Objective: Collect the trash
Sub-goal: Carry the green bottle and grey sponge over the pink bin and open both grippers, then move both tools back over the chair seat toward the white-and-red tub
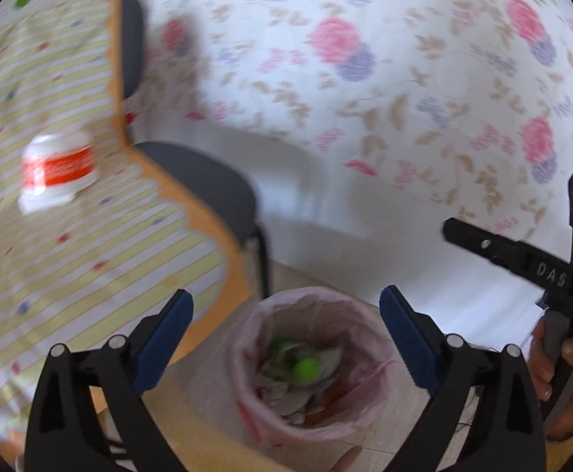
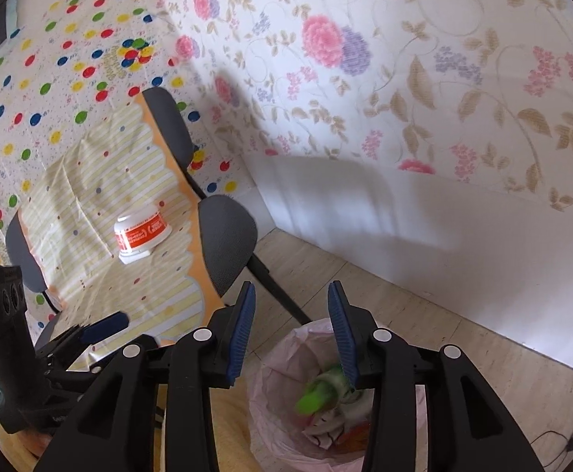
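Both of my grippers hang over the trash bin, which stands on the floor beside the table's near edge. Left gripper: jaws spread wide, nothing between the blue pads, bin directly below the gap. Right gripper: jaws partly apart, no pad pressing on anything; a green bottle shows blurred below them, inside the bin's mouth. From the left wrist view, the bin's pink liner holds crumpled paper, a green item and orange scraps. My right hand on its gripper handle appears at the right edge of that view.

One item remains on the table: a white jar with an orange label, lying tilted on the yellow striped cloth, well apart from the bin and to its left. Grey chair stands between table and floral wall, just beyond the bin.
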